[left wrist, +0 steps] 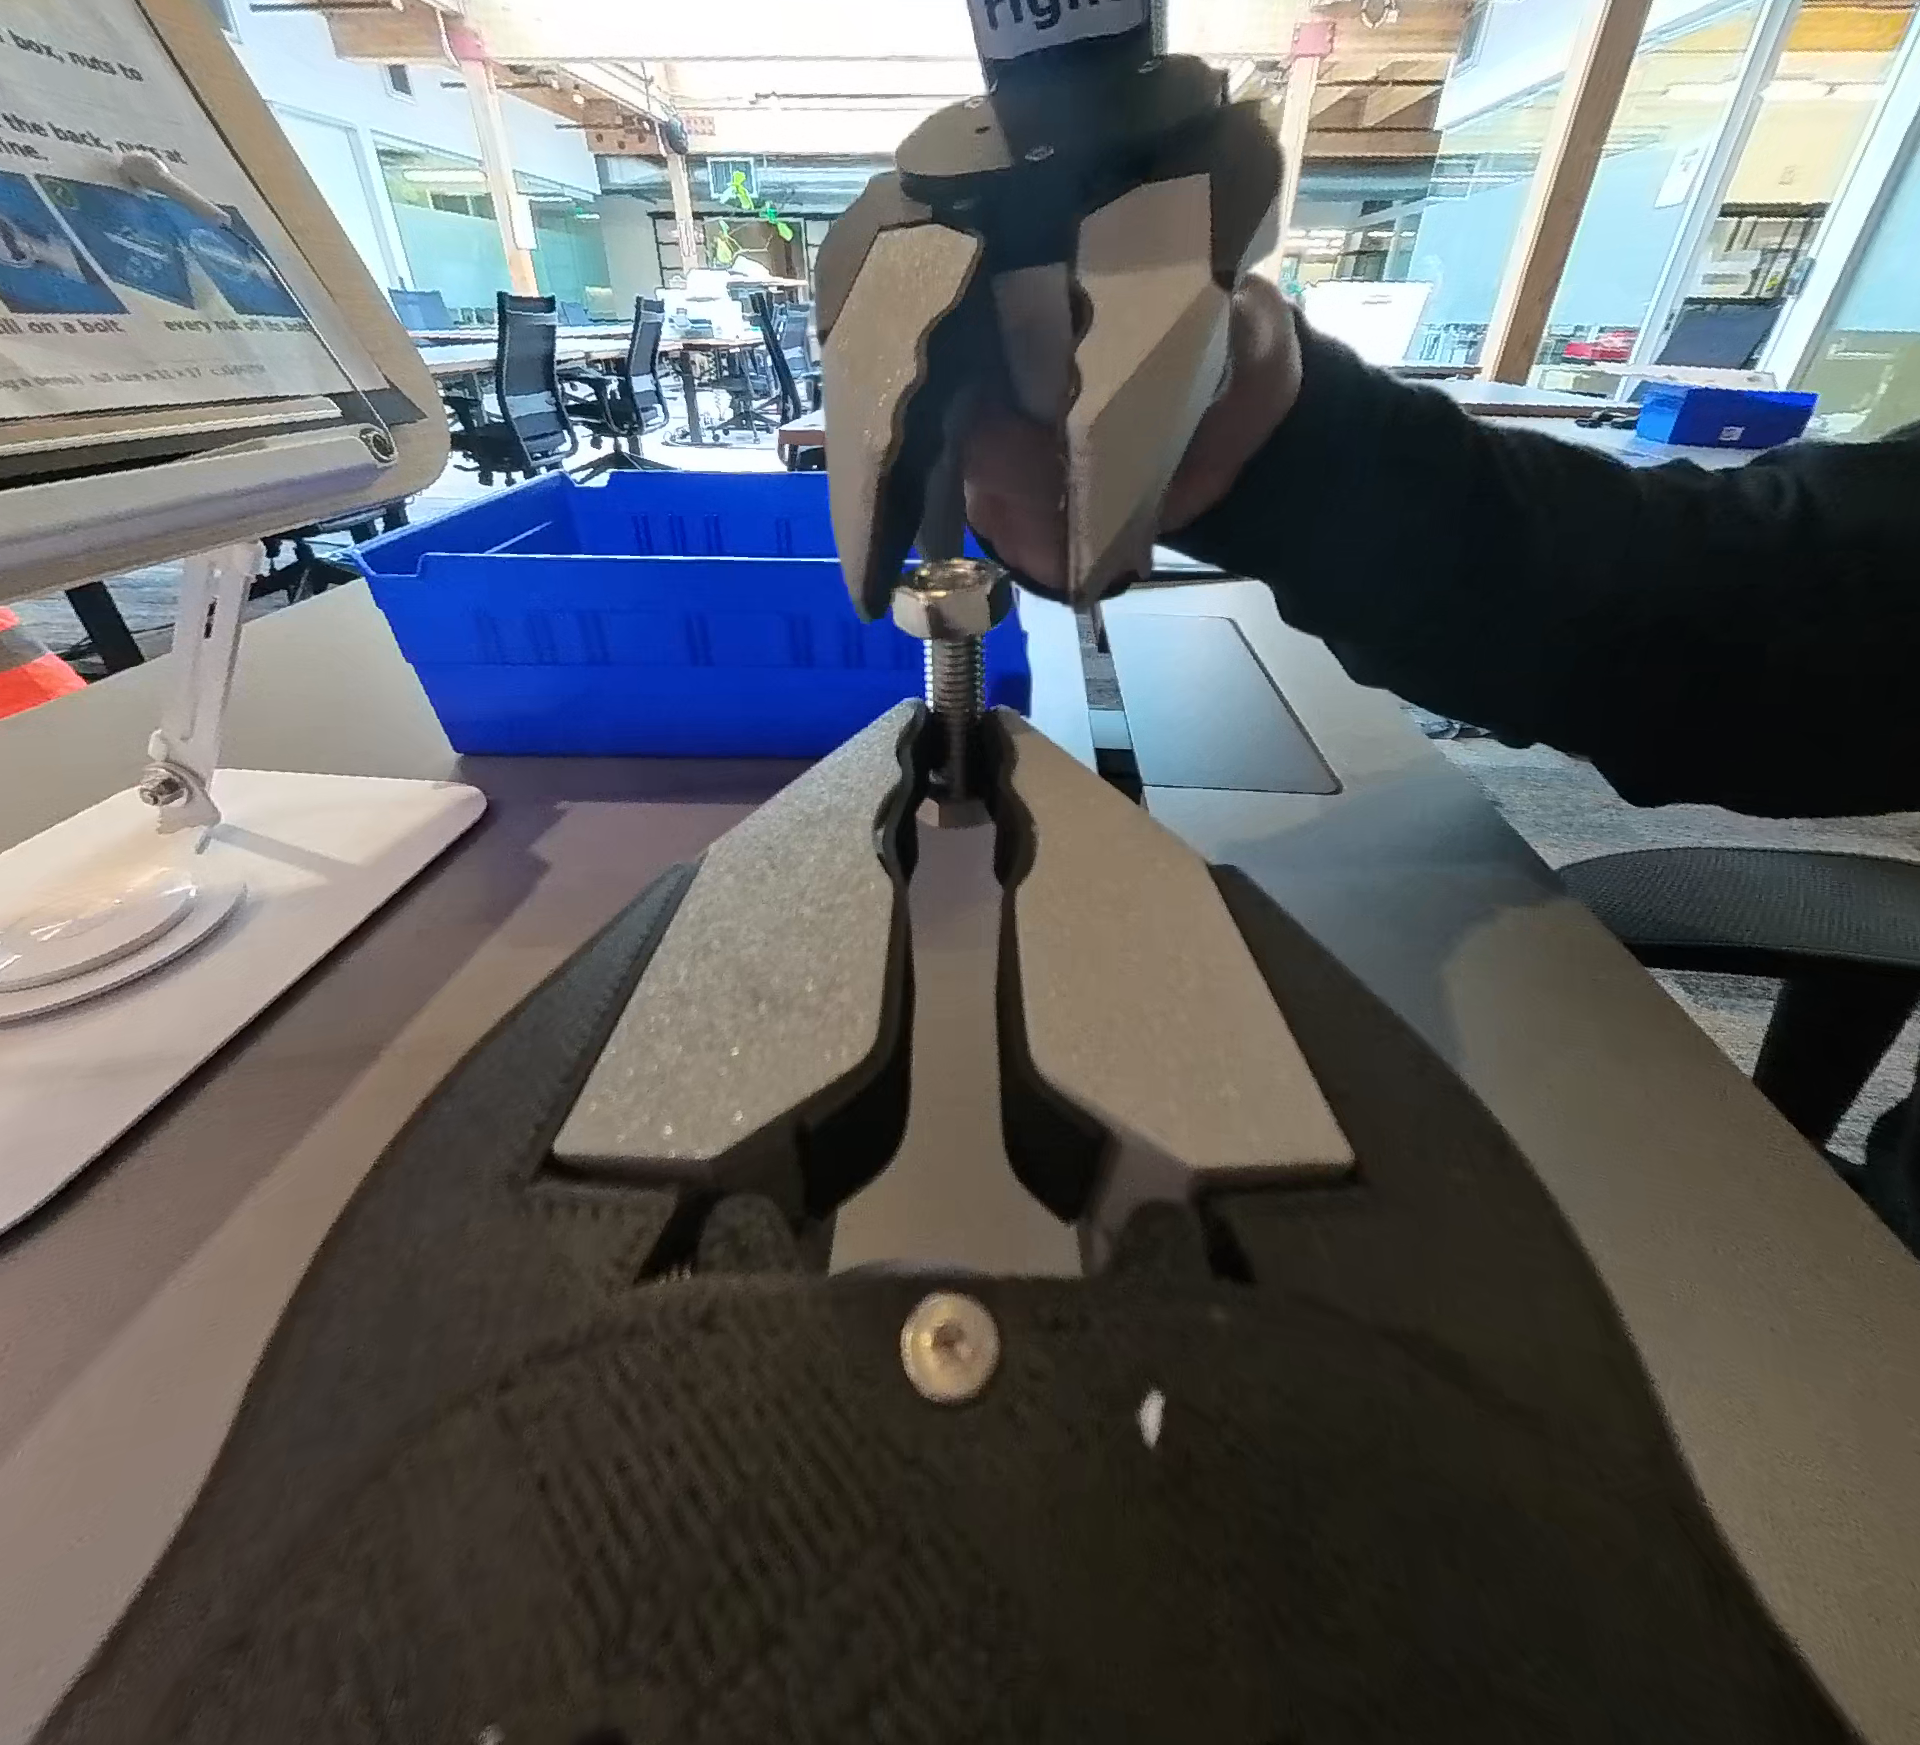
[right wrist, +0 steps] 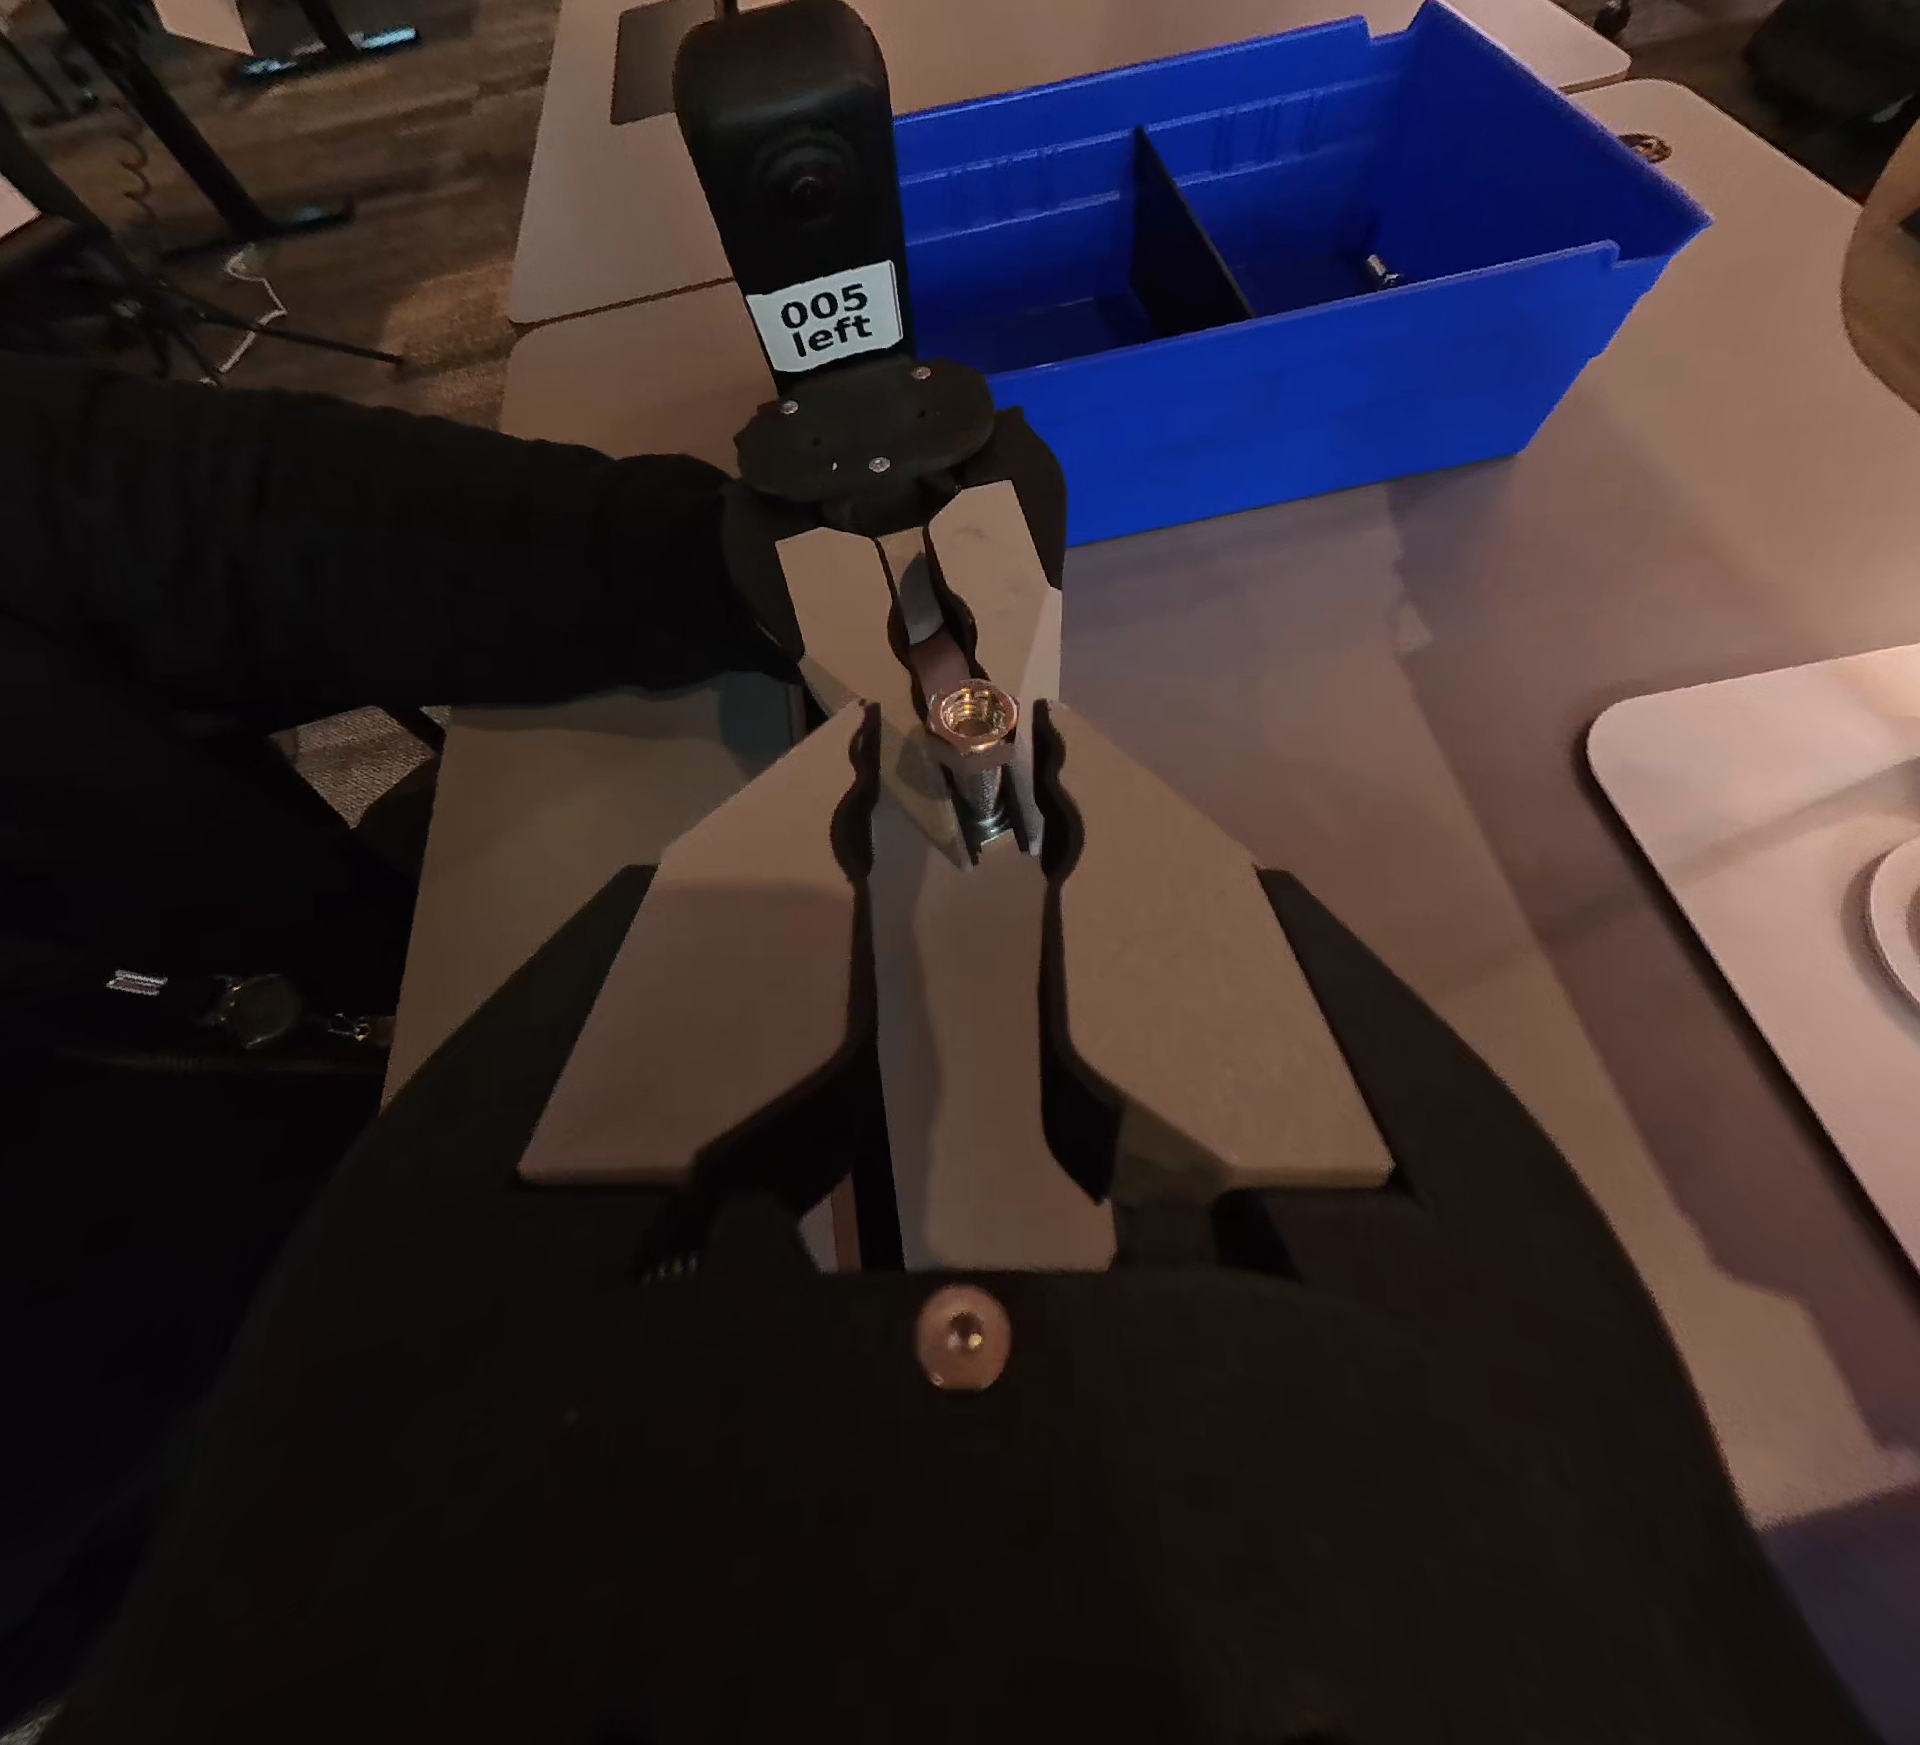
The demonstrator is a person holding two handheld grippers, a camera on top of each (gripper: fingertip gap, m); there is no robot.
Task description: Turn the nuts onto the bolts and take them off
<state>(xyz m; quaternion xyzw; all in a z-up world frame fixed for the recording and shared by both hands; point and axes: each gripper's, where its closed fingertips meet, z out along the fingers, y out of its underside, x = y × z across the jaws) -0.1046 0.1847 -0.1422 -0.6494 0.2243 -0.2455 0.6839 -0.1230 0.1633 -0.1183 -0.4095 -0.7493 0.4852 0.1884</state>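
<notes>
A steel bolt [left wrist: 949, 677] stands upright with a hex nut [left wrist: 951, 599] on its top end. My left gripper [left wrist: 961, 721] is shut on the bolt's lower end, near its head. My right gripper [left wrist: 982, 599] comes down from above, jaws open to either side of the nut. In the right wrist view the nut [right wrist: 971, 719] sits between my right gripper's [right wrist: 961, 719] fingertips with a gap on each side. Beyond it, the left gripper [right wrist: 997, 848] grips the bolt [right wrist: 982, 812].
A blue bin [left wrist: 644, 635] with a black divider stands behind on the grey table [left wrist: 1403, 864]; in the right wrist view the bin [right wrist: 1299, 417] holds a bolt [right wrist: 1377, 272]. A white stand [left wrist: 208, 864] with an instruction sheet is at left. An office chair [left wrist: 1766, 906] is at right. The tips of both grippers are at nearly the same place.
</notes>
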